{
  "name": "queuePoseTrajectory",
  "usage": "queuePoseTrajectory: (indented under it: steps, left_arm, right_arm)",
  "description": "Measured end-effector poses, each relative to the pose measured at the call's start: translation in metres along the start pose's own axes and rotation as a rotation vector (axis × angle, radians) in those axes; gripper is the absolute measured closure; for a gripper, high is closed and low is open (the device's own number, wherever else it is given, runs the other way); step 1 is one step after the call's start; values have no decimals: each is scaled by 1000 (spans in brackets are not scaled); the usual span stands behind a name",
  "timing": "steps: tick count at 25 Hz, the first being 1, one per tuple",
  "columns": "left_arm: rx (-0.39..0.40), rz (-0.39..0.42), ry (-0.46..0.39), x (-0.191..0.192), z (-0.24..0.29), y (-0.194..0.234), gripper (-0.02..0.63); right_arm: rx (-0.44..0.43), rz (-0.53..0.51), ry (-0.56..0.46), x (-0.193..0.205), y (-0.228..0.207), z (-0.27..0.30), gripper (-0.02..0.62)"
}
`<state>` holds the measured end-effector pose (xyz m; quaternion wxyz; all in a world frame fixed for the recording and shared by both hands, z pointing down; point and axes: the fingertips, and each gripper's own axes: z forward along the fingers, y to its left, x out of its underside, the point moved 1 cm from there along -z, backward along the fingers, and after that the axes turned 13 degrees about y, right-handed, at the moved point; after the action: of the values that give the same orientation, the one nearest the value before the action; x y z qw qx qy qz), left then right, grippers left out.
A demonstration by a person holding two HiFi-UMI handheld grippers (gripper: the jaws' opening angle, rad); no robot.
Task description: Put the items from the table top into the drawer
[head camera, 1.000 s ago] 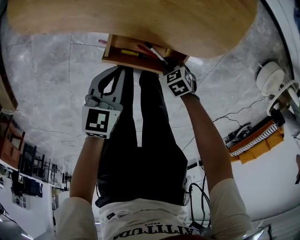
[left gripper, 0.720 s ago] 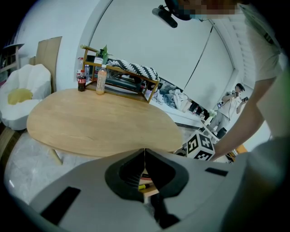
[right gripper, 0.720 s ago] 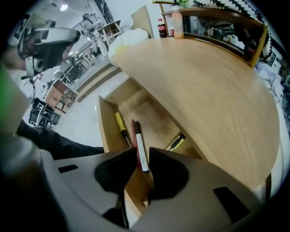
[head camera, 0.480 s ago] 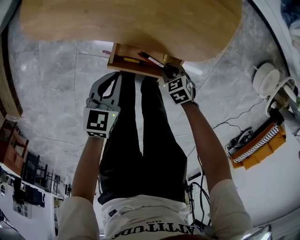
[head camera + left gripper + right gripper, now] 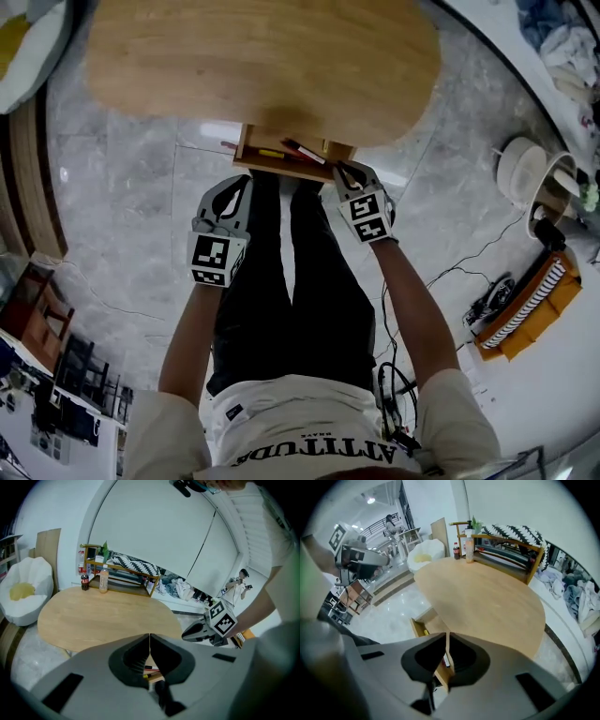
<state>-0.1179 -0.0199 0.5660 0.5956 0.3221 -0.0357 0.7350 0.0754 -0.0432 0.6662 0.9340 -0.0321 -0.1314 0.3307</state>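
Under the near edge of the wooden worktop (image 5: pixel 262 66), the drawer (image 5: pixel 242 156) stands pulled out, with a yellow pen (image 5: pixel 272 153) and a red-and-black marker (image 5: pixel 302 150) lying inside it. The left gripper (image 5: pixel 149 638) hangs in front of the drawer, off to its left, jaws pressed together on nothing. The right gripper (image 5: pixel 447 639) is just beside the drawer's right corner; its jaws have just been closing and meet with nothing between them.
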Motion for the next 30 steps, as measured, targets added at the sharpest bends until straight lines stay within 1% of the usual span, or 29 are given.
queuePoseTrajectory:
  steps: [4,8,11,14,16,18,19,22,24,27,30]
  left_arm:
    - [-7,41,-9,-27,-36,-7,583]
    - [0,102,-17,-58,-73,-20,583]
    - [15,164,-32,-81,-97,-28,583]
    - [38,248,-45,-105,-115,-32,583]
    - [48,287,-52,-115,-131,-38,583]
    - [56,294,-54,-118,-148,-49,583]
    - [65,284,-55,-121,-156,-55,583]
    - [109,215,-73,-140,-178,-67,583]
    - [118,196,-102,-156,-192,-75,583]
    - [105,211,-142,-170,-212,-92,583]
    - [81,246,-177,-173,-229,-109,583]
  right_arm:
    - [23,51,-39,-11,0,-53,563]
    - [44,112,-96,-21,0,-114,575]
    - [67,159,-148,-28,-1,-158,577]
    - [105,225,-212,-35,-7,-198,577]
    - [128,261,-250,-33,-6,-227,577]
    - [144,277,-279,-27,-2,-257,577]
    - [156,281,-294,-25,0,-273,577]
    - [201,310,-352,-20,-4,-317,577]
    - [226,347,-406,-17,-11,-348,577]
    - [253,382,-484,-7,-13,-392,577]
    - [283,367,-541,4,-7,-424,577]
